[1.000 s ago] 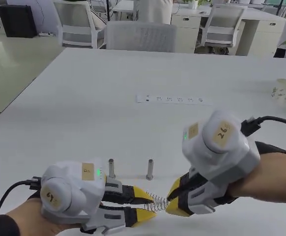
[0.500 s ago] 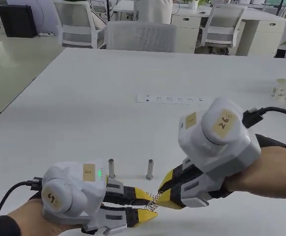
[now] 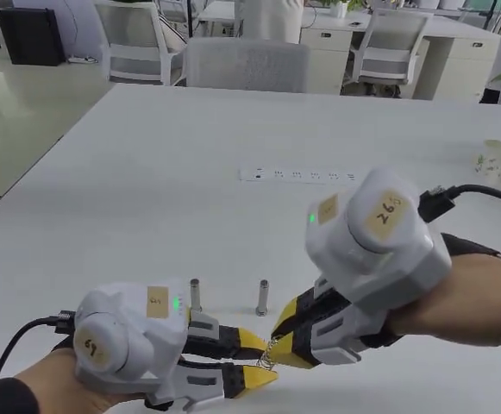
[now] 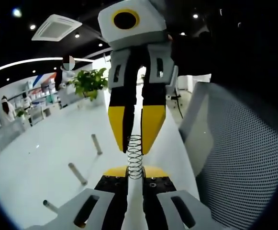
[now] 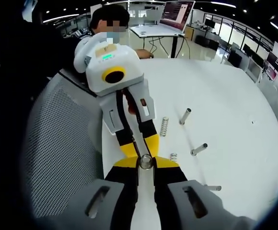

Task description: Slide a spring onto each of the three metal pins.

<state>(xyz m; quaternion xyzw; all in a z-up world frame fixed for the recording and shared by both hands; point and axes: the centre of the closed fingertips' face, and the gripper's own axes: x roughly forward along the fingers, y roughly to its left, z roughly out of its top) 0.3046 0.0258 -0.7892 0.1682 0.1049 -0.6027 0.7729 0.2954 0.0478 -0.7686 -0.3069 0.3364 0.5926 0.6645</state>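
A pale, see-through cup (image 3: 496, 159) stands at the table's (image 3: 147, 198) far right edge; what is in it cannot be made out. A white power strip (image 3: 295, 175) lies across the middle of the table.

The right gripper (image 3: 280, 343) carries a tan sticker (image 3: 386, 213) with "26" written by hand. The left gripper (image 3: 259, 360) has 2 stickers of the same kind, but their writing is too unclear to read. A green light glows on each gripper's housing.

The 2 grippers meet tip to tip at the near edge of the table, with 1 spring (image 3: 268, 352) held between them. The left gripper's yellow-tipped jaws are drawn almost together and pinch the spring's left end. The right gripper's jaws are likewise nearly closed and clamp its right end; in the right gripper view that end shows as a small ring between the yellow tips. The short stretch of coil between the 2 pairs of tips is bare and hangs clear of the tabletop.

3 metal pins (image 5: 184, 116) stand in a row on the table just beyond the grippers, all bare. In the right gripper view a loose spring (image 5: 164, 126) lies flat beside the pins, and a shorter spring (image 5: 173, 156) sits closer to the jaws. A mesh-backed chair (image 4: 244, 158) stands at the table's side.
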